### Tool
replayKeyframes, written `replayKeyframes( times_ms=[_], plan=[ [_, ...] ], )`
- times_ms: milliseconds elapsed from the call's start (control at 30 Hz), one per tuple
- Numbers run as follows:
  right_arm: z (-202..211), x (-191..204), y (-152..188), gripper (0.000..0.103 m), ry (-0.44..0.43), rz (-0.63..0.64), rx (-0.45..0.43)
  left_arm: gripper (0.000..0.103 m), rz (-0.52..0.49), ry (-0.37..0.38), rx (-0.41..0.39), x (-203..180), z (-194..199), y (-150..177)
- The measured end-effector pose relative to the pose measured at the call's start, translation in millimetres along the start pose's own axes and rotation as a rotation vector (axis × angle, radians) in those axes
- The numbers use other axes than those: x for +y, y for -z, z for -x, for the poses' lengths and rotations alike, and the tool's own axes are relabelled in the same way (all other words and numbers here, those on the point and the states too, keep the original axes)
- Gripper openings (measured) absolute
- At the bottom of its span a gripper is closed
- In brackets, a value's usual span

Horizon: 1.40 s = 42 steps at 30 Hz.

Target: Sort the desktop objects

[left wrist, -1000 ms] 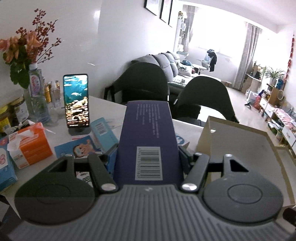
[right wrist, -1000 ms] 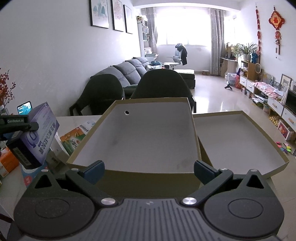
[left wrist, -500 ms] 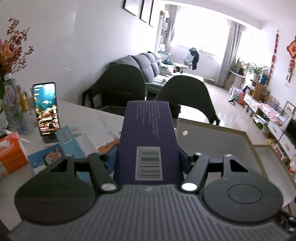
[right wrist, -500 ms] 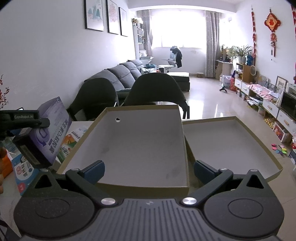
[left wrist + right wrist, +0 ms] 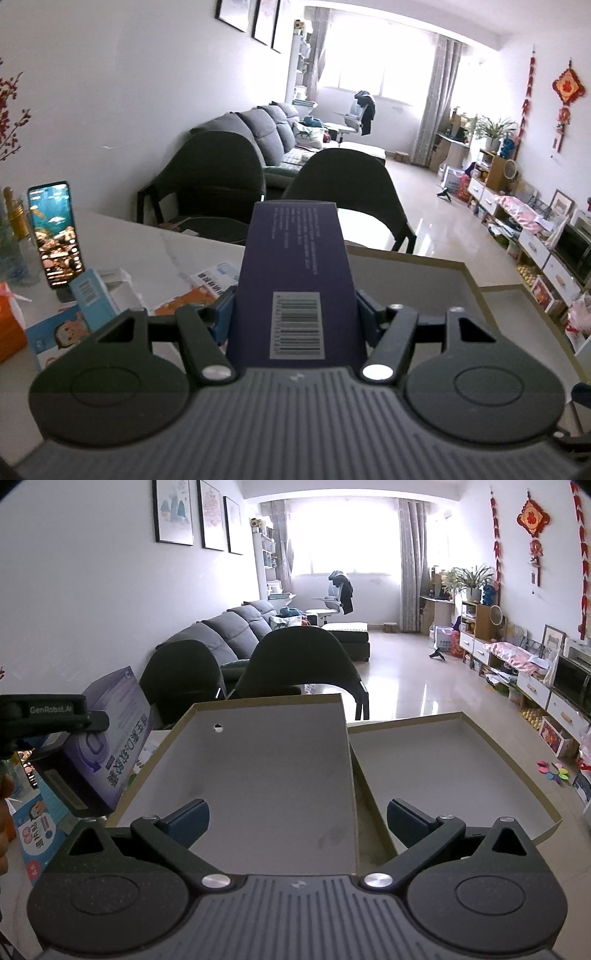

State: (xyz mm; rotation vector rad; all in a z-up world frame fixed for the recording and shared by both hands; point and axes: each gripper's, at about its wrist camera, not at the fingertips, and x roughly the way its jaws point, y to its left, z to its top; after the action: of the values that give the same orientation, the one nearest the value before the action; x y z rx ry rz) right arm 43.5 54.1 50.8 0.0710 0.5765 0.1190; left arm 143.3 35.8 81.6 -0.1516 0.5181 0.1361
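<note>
Left wrist view: left gripper [image 5: 295,314] clamped on a purple carton [image 5: 295,280], barcode face up, pads pressing both long side faces near its near end. Carton is lifted off the white table [image 5: 155,251] and pokes forward over the near edge of a shallow cardboard tray [image 5: 424,260]. Loose clutter below on the left: small blue box [image 5: 94,299], a cartoon-print blue carton [image 5: 59,334], an orange-print pack [image 5: 188,301], a phone on a stand [image 5: 55,230].

Right wrist view: right gripper [image 5: 297,821] has its fingers spread wide, nothing between them, hovering at the near rim of the left tray [image 5: 258,775]. Second tray [image 5: 454,771] sits touching it on the right; both look empty. Purple carton [image 5: 110,738] seen at far left, tilted, held in the left gripper just beside the left tray's left wall.

Handling, judged: thin paperboard, likely light, stiff enough but walls will dent under a hard squeeze; glossy so may slip. Side-face grip near mid-length seems best; current grip is toward one end, so it may droop.
</note>
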Motion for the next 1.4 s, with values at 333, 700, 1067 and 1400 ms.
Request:
replayKeyframes(
  times_ms=[333, 700, 1067, 1400],
  plan=[
    [-13.7, -17.3, -5.6, 0.103, 0.02, -0.027, 0.015, 0.063, -0.025, 0.059, 0.052, -29.9, -31.4, -4.3],
    [-25.4, -28.2, -9.9, 0.103, -0.008, -0.058, 0.019, 0.063, -0.048, 0.116, 0.142, -53.3, -63.4, 1.3],
    [-32.2, -15.3, -20.2, 0.093, -0.583, 0.246, 0.12, 0.063, -0.059, 0.097, 0.161, -43.2, -61.4, 1.3],
    [-76.6, 22.2, -12.6, 0.044, -0.704, 0.572, 0.371, 0.064, -0.07, 0.098, 0.192, -43.5, -64.3, 4.0]
  ],
)
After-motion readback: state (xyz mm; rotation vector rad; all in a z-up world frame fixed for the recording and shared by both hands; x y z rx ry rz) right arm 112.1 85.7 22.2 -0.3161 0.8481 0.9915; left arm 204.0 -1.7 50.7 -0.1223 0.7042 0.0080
